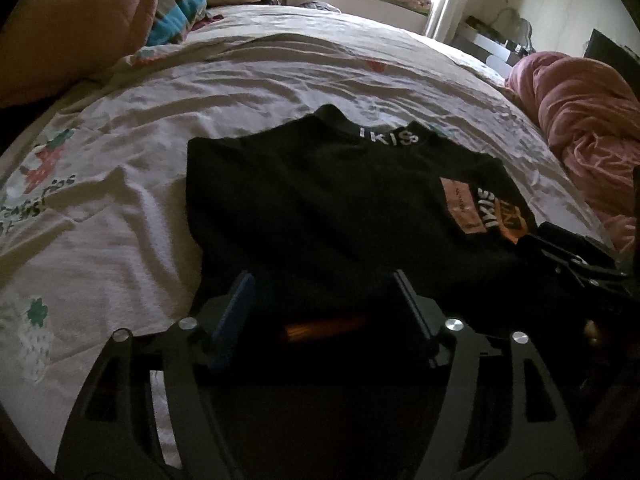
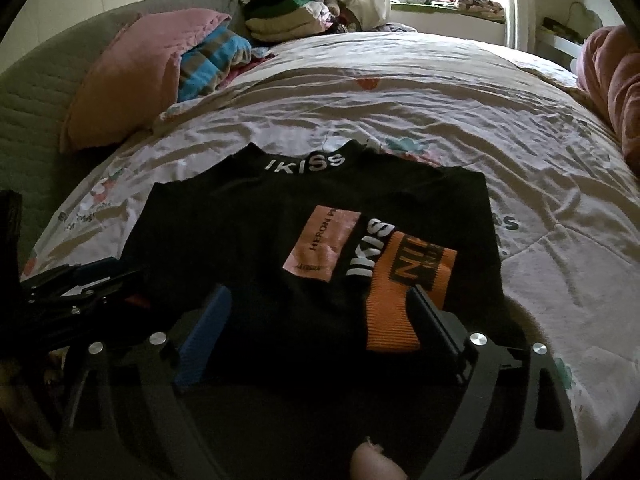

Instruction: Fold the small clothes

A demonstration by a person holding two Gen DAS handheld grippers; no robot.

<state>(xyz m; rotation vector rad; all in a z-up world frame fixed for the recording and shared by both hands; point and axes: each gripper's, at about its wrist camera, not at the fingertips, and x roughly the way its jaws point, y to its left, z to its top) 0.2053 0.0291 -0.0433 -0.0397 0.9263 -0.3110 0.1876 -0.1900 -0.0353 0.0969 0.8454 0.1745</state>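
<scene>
A small black top [image 1: 320, 200] with white "IKISS" on its collar lies flat on the bed, sleeves folded in; it also shows in the right wrist view [image 2: 248, 248]. A pink patch [image 2: 322, 244] and an orange cuff [image 2: 400, 300] lie on its front. My left gripper [image 1: 324, 280] is open over the near hem at the left part of the top. My right gripper [image 2: 320, 296] is open over the near hem at the right, one finger [image 2: 432, 316] beside the orange cuff. Each gripper shows at the edge of the other's view.
A white printed bedsheet [image 1: 120, 200] covers the bed. A pink pillow [image 2: 128, 76] and a striped blanket [image 2: 212, 64] lie at the far left, with a pile of clothes [image 2: 288, 16] behind. A pink quilt [image 1: 588, 128] lies at the right edge. A window is at the back.
</scene>
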